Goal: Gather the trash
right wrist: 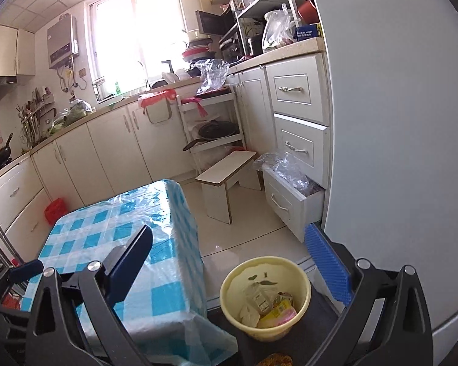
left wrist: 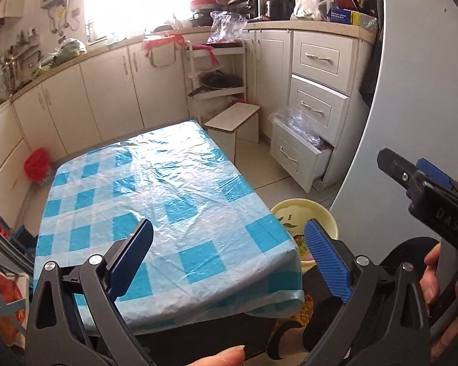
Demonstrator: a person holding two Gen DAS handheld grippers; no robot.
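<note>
A yellow bucket [right wrist: 261, 331] stands on the floor right of the table and holds trash [right wrist: 270, 303]: crumpled wrappers and a clear plastic packet. My right gripper [right wrist: 229, 230] hangs above and just behind it, open, with nothing between its blue pads. In the left wrist view the bucket [left wrist: 320, 207] shows past the table's near right corner, partly hidden by a pad. My left gripper [left wrist: 229, 225] is open and empty over the table [left wrist: 155, 183], whose blue-and-white checked plastic cloth has nothing on it. The right gripper [left wrist: 412, 169] shows at the right edge, held by a hand.
A white step stool [right wrist: 226, 177] stands on the tiled floor beyond the table. The bottom drawer [right wrist: 290, 204] is pulled out, full of plastic bags. A white rack [right wrist: 212, 128] holds pans. A red bag [right wrist: 55, 209] lies by the cabinets. A pale appliance wall [right wrist: 397, 122] fills the right.
</note>
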